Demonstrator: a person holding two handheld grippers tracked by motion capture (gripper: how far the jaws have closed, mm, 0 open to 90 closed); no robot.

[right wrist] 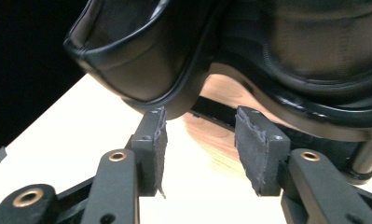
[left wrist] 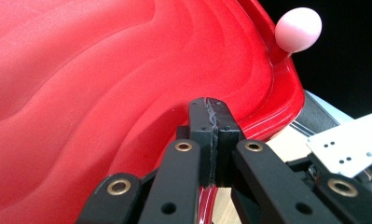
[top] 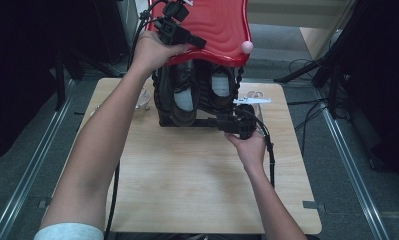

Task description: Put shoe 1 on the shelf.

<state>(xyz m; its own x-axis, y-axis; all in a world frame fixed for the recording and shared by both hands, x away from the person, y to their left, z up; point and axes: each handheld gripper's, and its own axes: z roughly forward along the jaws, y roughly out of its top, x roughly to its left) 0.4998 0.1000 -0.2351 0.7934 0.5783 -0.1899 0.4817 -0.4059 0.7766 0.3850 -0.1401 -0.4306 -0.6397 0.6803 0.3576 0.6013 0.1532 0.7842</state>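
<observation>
**Red lid held up, black shoes below**

Left gripper (top: 199,42) clamped tight on the front rim of the red lid (top: 212,25), jaws pressed together over the thin plastic edge, propping it open above the black rack (top: 187,121). Right gripper (right wrist: 200,140) low at the rack's front right corner, jaws parted with nothing between them, just short of the heel of the nearer black shoe (right wrist: 141,60).

Black shoes (top: 184,97) standing side by side inside the rack, directly under the lid, heels toward the person. Glossy and smooth, so probably slippery under the pads; moderately heavy, stiff at the heel counter, softer higher up. Best taken by the heel rim, one pad inside and one outside. Lid rigid but light, likely to drop if the rim slips free; pink knob (left wrist: 299,29) at its corner.

Rack toward the far edge of a pale wooden table (top: 197,185), smooth and level. Around the table, grey floor, metal rails, loose cables and dark stands.
</observation>
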